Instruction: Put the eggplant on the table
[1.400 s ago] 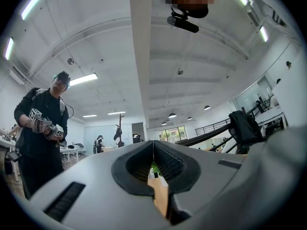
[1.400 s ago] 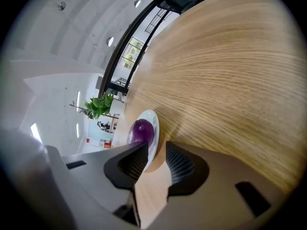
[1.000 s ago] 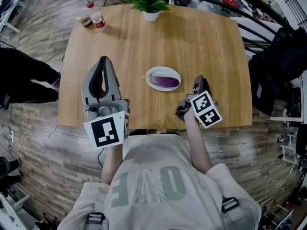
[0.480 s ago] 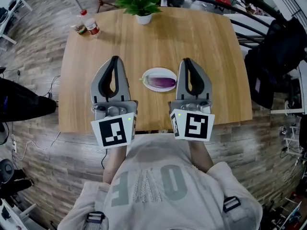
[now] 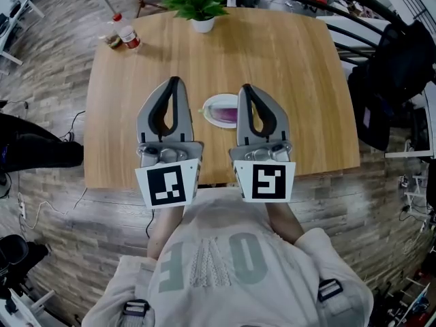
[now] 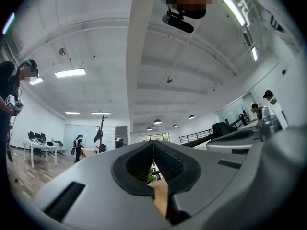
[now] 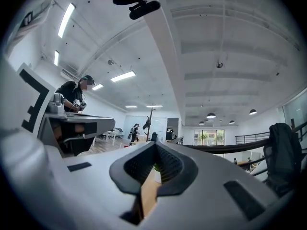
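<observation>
A purple eggplant [image 5: 227, 114] lies on a small white plate [image 5: 213, 105] near the middle of the wooden table [image 5: 293, 73]. My left gripper [image 5: 175, 82] is held just left of the plate, my right gripper [image 5: 245, 88] just right of it and covering part of the plate. Both are raised above the table and point away from me. Each has its jaws closed tip to tip with nothing between them. In the left gripper view [image 6: 153, 143] and the right gripper view [image 7: 155, 144] the tips meet and only the room shows beyond.
A potted green plant [image 5: 194, 2] stands at the table's far edge. A bottle with a red cap [image 5: 127, 33] and a small jar [image 5: 112, 41] stand at the far left corner. Black chairs and a railing [image 5: 381, 53] lie to the right. Other people stand in the room.
Both grippers have moved inward toward the plate and a little forward. A second ago the right one was low at the table's front edge; now it is raised and level beside the left.
</observation>
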A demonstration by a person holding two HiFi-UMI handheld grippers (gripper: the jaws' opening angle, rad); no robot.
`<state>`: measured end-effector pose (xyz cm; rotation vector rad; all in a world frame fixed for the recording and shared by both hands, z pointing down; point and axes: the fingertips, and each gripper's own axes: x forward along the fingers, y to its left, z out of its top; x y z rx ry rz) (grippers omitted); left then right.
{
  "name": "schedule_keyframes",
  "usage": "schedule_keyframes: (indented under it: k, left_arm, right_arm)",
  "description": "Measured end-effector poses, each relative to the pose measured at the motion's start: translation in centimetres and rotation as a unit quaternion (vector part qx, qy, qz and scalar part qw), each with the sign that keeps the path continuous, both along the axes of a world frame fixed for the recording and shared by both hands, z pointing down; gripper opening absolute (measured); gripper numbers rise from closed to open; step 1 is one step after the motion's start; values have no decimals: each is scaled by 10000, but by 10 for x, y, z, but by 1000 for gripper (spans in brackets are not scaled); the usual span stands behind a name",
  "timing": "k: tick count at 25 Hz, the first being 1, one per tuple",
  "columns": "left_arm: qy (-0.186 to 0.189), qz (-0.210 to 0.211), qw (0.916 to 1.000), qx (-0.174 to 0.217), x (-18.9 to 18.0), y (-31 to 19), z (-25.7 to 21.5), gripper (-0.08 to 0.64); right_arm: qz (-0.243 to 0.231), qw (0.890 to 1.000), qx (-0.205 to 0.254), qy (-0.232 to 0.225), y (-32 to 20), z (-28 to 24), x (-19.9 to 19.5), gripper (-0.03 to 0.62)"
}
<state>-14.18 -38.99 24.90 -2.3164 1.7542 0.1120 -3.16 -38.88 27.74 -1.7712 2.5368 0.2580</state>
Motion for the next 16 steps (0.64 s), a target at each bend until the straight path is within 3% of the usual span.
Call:
schedule_keyframes:
  k: [16]
  left_arm:
    - [51, -57, 10000, -34, 0, 1, 3, 9]
  right_arm:
    - [27, 9999, -157, 55, -2, 10, 11, 18]
